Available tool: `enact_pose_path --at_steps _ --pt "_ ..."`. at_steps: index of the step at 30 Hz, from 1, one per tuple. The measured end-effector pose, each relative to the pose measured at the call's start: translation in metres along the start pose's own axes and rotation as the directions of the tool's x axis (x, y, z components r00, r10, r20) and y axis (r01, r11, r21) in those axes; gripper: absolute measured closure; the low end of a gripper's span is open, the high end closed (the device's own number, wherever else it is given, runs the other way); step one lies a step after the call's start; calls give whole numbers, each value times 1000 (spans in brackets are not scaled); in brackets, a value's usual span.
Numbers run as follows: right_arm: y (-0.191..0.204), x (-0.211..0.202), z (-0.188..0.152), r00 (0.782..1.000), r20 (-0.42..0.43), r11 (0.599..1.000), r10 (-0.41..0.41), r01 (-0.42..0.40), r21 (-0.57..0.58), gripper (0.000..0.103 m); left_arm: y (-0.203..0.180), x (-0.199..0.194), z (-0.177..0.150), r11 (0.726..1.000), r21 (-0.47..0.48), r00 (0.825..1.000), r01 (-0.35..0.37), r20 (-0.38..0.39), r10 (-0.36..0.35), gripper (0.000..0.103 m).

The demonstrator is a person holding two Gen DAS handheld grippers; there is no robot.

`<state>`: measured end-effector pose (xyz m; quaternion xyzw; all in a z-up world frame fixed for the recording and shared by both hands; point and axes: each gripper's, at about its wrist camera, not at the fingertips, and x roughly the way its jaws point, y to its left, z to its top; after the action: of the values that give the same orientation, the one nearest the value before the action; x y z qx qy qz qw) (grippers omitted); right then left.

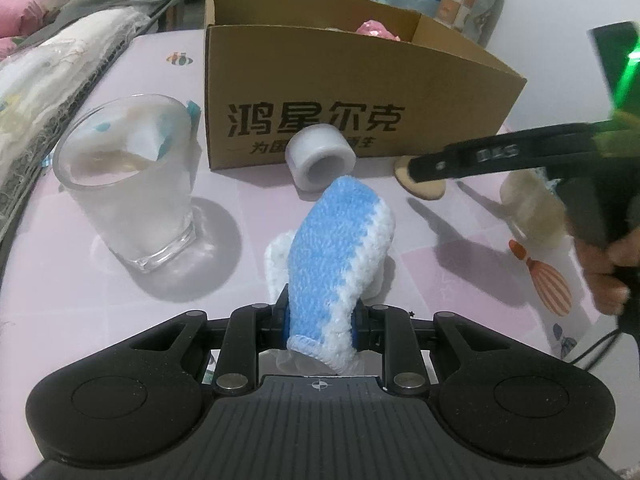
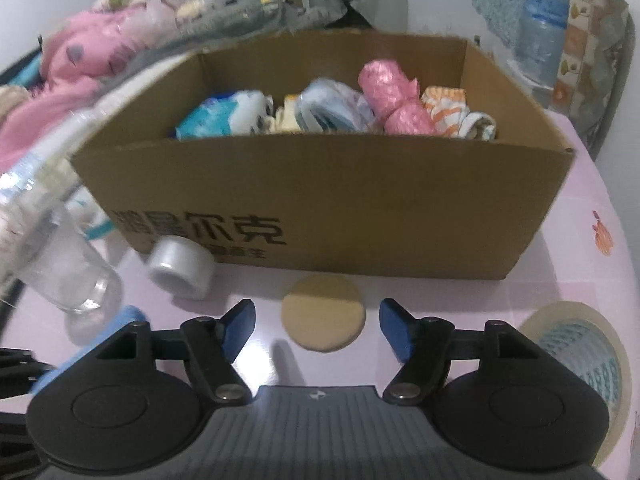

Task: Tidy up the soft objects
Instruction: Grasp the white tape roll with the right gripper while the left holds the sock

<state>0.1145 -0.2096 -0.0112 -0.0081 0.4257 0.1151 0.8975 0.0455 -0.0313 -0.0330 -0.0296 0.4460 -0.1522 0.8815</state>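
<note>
L gripper [image 1: 320, 322] is clamped on the blue/white knit mitt [image 1: 334, 252], pinching it near the cuff end; rest of the mitt sticks out fwd, tip toward the cardboard box [image 1: 320, 80], lifted off the counter [image 1: 120, 76] as far as I can tell. R gripper [image 2: 318, 330] is spread, nothing between the pads, hovering over the counter just short of the box's front wall; a round tan pad [image 2: 323, 313] lies on the counter between and just past the fingertips, not touched. From the L cam the R gripper's black finger reaches in from the right over that same pad [image 1: 418, 184], w/ a hand [image 1: 604, 268] on the grip behind it. Clear tape roll [image 1: 322, 158] lies on its side right against the box front, just ahead of the mitt tip. Drinking glass [image 1: 132, 184] stands upright left of the mitt, well apart from it, something white stuffed inside. Box is open-topped, already holds soft stuff: pink bundles [image 2: 394, 92], orange/white cloth [image 2: 448, 110], blue/white packs [image 2: 224, 114]. A tape ring [image 2: 580, 364] lies flat at the right edge of the R cam view. Bedding piled beyond the counter's left side, blurry.
</note>
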Motion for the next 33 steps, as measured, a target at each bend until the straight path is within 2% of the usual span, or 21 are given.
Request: enact_pose_path --at_steps 3,6,8,12,18,20,27,33 --pt "0 14 -2 999 -41 1000 -7 7 -14 50 1 -3 -3 1000 -3 1000 13 2 -13 80" --pt "8 17 -6 999 -23 995 -43 41 -89 50 2 -4 -3 1000 -7 1000 21 3 -21 80" --pt "8 16 -5 999 -22 995 -33 30 -100 50 4 -3 -3 1000 -7 1000 25 5 -25 80" --pt "7 13 -2 999 -31 994 -34 31 -103 52 6 -2 -3 999 -11 1000 30 9 -30 80" --pt "7 4 -2 1000 -9 997 -27 26 -79 61 9 -3 -3 999 -17 999 40 9 -40 80" --pt "4 2 1 1000 -18 999 1 -1 -52 65 9 -3 -3 999 -16 999 39 9 -39 80" --pt "3 0 -3 1000 -13 998 -8 7 -55 65 8 -3 -3 999 -20 999 40 10 -40 80" --pt "8 -17 -2 1000 22 998 22 -20 -62 65 9 -3 -2 999 -25 999 43 7 -43 80"
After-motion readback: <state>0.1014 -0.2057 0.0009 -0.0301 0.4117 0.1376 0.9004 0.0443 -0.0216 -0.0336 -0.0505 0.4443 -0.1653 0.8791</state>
